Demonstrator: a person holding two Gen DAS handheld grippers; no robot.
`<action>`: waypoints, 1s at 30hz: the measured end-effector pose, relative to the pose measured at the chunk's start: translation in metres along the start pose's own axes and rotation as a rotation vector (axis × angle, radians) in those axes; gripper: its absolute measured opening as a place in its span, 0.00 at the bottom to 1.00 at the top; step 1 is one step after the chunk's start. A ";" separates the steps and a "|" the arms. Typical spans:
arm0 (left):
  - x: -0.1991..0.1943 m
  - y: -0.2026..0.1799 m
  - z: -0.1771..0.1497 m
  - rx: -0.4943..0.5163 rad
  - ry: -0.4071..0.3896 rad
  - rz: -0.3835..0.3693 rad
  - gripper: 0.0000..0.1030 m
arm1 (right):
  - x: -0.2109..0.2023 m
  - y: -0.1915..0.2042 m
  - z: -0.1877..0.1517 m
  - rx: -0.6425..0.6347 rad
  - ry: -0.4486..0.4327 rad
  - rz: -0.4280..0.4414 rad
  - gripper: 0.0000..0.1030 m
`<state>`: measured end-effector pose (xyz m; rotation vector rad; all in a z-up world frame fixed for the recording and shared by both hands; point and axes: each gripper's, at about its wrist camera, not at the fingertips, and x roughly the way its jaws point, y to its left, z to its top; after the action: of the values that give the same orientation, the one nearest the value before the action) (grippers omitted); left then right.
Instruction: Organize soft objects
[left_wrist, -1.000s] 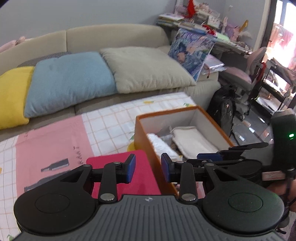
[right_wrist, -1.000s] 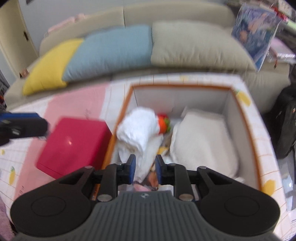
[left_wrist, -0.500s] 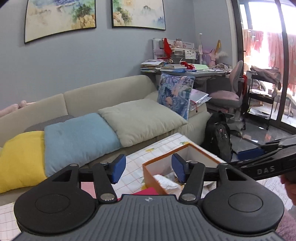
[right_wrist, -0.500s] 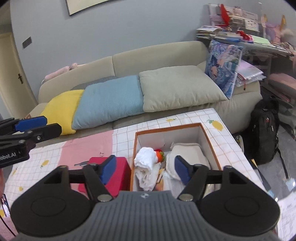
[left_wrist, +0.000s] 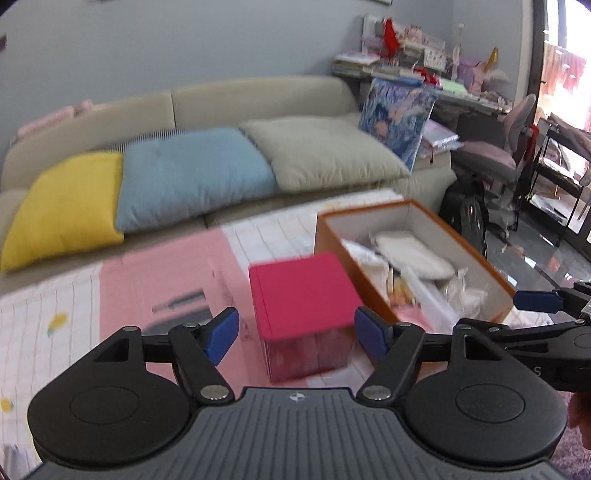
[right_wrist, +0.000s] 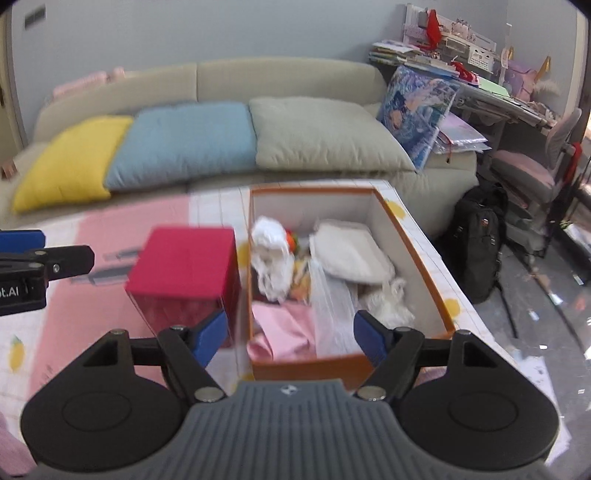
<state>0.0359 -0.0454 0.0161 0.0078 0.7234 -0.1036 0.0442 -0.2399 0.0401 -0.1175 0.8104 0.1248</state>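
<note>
An orange box (right_wrist: 413, 254) with white inner walls stands on the mat. It holds a crumpled white cloth (right_wrist: 271, 254), a folded cream towel (right_wrist: 351, 253), a pink cloth (right_wrist: 286, 328) and a clear plastic bag (right_wrist: 332, 306). It also shows in the left wrist view (left_wrist: 472, 254). A red box (right_wrist: 184, 258) stands just left of it, also in the left wrist view (left_wrist: 301, 291). My right gripper (right_wrist: 290, 334) is open and empty above the orange box's near end. My left gripper (left_wrist: 297, 334) is open and empty above the red box's near side.
A beige sofa (right_wrist: 280, 77) carries yellow (right_wrist: 70, 158), blue (right_wrist: 184, 140) and grey-green (right_wrist: 325, 136) cushions and a printed pillow (right_wrist: 417, 110). A black backpack (right_wrist: 476, 240) stands right of the pink-and-white mat (left_wrist: 147, 280). A cluttered desk and chair (left_wrist: 491, 158) stand at right.
Both grippers opened wide from nearly shut, pulled up and back from the boxes, then tipped down again. The views now look down on the red and orange boxes from farther off.
</note>
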 end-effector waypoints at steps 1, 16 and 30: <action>0.004 0.000 -0.004 -0.007 0.022 -0.006 0.83 | 0.002 0.002 -0.003 -0.008 0.013 -0.007 0.72; 0.019 0.003 -0.032 -0.026 0.165 0.057 0.85 | 0.013 -0.001 -0.019 0.045 0.103 -0.008 0.83; 0.019 0.000 -0.031 -0.026 0.173 0.059 0.85 | 0.013 0.005 -0.019 0.018 0.100 0.017 0.83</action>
<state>0.0294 -0.0457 -0.0192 0.0133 0.8965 -0.0370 0.0388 -0.2371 0.0176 -0.1003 0.9124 0.1283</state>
